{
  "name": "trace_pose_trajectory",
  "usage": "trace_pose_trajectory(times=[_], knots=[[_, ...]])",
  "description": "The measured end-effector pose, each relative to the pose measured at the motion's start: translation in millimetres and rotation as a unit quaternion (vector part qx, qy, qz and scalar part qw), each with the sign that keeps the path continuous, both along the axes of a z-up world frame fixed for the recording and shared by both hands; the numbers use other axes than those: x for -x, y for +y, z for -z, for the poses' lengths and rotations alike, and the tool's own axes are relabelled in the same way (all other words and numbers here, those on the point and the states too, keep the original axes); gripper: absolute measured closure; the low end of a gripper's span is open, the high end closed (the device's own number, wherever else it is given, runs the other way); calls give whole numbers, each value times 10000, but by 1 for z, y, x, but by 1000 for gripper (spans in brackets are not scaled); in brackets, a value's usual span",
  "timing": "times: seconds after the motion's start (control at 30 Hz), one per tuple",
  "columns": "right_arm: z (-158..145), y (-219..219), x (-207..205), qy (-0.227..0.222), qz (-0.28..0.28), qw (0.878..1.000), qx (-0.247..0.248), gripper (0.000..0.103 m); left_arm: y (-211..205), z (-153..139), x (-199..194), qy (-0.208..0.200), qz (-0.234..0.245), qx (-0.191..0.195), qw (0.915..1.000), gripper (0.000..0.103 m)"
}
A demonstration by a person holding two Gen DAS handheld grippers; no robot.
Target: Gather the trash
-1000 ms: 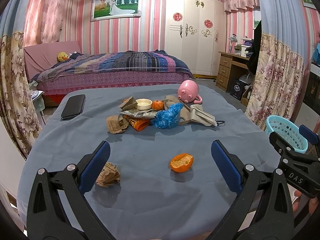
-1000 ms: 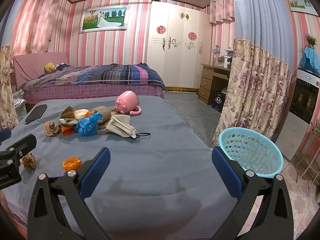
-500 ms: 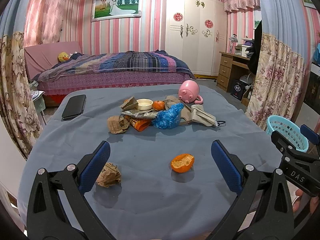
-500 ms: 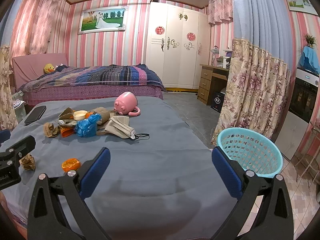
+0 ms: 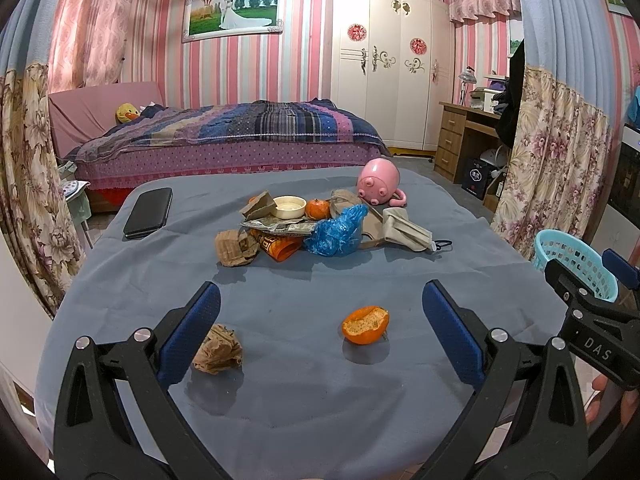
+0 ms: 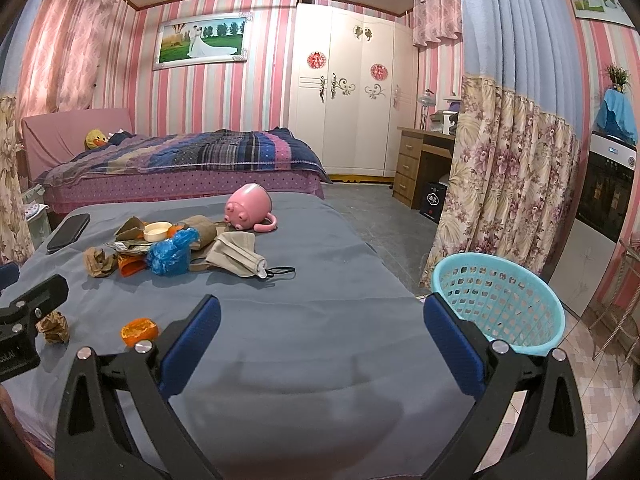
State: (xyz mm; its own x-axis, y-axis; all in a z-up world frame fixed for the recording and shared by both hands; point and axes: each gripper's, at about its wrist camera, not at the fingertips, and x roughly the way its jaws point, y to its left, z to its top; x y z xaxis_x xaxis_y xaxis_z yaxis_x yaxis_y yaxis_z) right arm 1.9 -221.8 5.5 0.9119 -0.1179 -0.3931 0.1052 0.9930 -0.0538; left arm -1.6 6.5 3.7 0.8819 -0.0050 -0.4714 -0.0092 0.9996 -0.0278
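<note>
A grey-blue covered table (image 5: 280, 420) is seen strewn with rubbish, none of which appears to have been collected. The left gripper (image 5: 320, 326) and the right gripper (image 6: 322, 326) are both held above the near edge with jaws spread wide and nothing between them. Nearest the left gripper, a crumpled brown paper ball (image 5: 218, 349) is found at near left, with a hollowed orange peel (image 5: 365, 324) lying apart to its right. Farther off, at the table's middle, a heap is made up of a blue plastic bag (image 5: 335, 232), brown paper scraps (image 5: 236, 247), an orange wrapper (image 5: 280, 249), a small white dish (image 5: 288, 207), a whole tangerine (image 5: 318, 208) and a face mask (image 5: 406, 233). A pink toy mug (image 5: 378, 182) and a black phone (image 5: 148, 213), seemingly not rubbish, are left beside it. The turquoise basket (image 6: 498, 300), judged the destination, is seen off the table's right edge; no rubbish can be made out in it. The whole job is judged still ahead.
</note>
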Motion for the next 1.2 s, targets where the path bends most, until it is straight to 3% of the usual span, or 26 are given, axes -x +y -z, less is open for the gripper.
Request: trace_pose_trajectory(times=[0.87,1.2], knots=[[-1,-6,0,-22,86,9999,-82,4,2,2,-2,67,-31,30,10000,5],[-16,-14,-10,-220,216,9995,-115,4,20,-16,-17,161,-132,-71,9998,5]])
